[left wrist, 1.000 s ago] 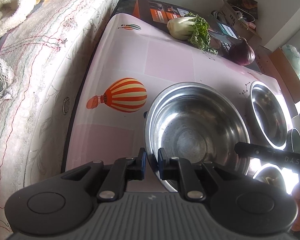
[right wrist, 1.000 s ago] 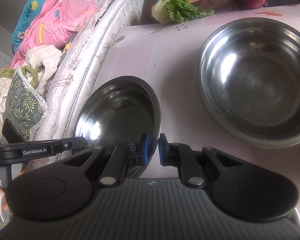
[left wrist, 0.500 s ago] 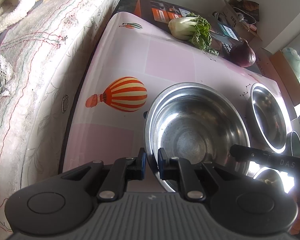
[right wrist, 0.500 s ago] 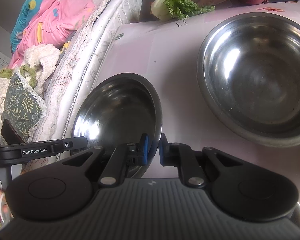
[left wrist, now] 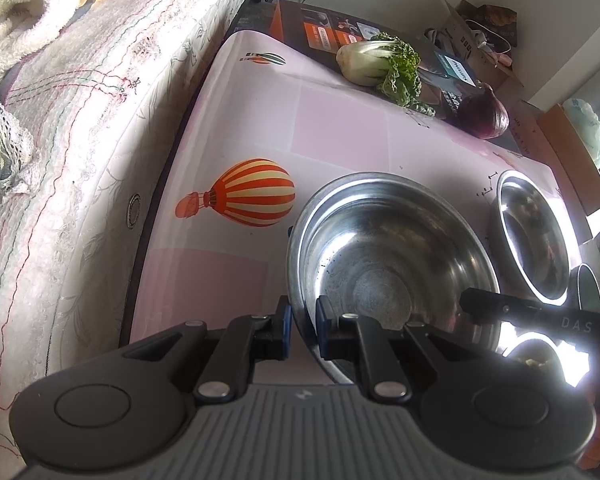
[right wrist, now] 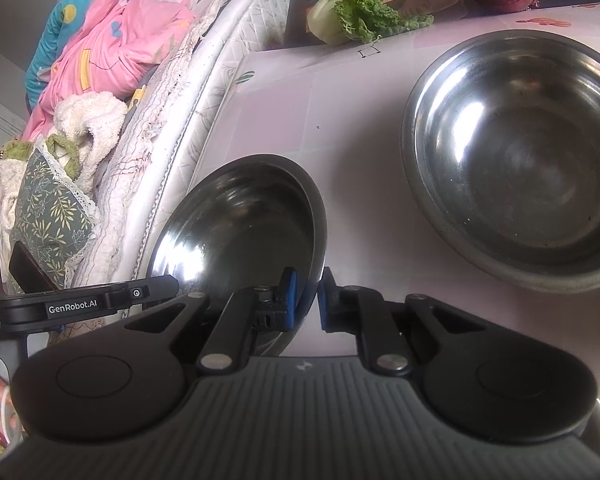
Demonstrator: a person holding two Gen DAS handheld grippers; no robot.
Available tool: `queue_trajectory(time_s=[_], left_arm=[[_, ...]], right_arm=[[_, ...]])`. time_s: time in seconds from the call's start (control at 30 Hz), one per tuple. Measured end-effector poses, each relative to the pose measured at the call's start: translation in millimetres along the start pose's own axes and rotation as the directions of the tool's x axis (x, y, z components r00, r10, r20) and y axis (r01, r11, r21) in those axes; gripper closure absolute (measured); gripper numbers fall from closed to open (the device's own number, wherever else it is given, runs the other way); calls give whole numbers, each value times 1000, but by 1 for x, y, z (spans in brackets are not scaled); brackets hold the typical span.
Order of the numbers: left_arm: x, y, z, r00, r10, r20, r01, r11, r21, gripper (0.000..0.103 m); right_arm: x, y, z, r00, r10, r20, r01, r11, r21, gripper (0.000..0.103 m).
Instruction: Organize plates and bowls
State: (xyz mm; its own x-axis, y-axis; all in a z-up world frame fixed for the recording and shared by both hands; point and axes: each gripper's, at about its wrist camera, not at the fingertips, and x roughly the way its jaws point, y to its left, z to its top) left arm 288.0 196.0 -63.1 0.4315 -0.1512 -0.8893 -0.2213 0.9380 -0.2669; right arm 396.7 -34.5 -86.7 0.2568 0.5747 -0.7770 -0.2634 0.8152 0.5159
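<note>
Nothing has shifted between frames: left tongs stay clamped on the steel bowl's rim, right tongs likewise, lower centre, so stacking pauses.

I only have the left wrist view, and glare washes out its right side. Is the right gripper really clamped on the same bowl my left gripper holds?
Observer: Yes. The right gripper is shut on the bowl, pinching its rim from inside and outside.
Operator: Is there anything in the larger bowl next to it?
Observer: No. The larger bowl is empty. It stands apart from the held one, with bare tablecloth between them.
</note>
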Motion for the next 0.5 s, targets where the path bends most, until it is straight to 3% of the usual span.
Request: queue_trajectory(time_s=[0.5], left_arm=[[-14, -7, -1, 999, 4, 33, -5, 1000, 28, 89]], right_arm=[[-16, 5, 1, 999, 1, 33, 0, 999, -34, 93]])
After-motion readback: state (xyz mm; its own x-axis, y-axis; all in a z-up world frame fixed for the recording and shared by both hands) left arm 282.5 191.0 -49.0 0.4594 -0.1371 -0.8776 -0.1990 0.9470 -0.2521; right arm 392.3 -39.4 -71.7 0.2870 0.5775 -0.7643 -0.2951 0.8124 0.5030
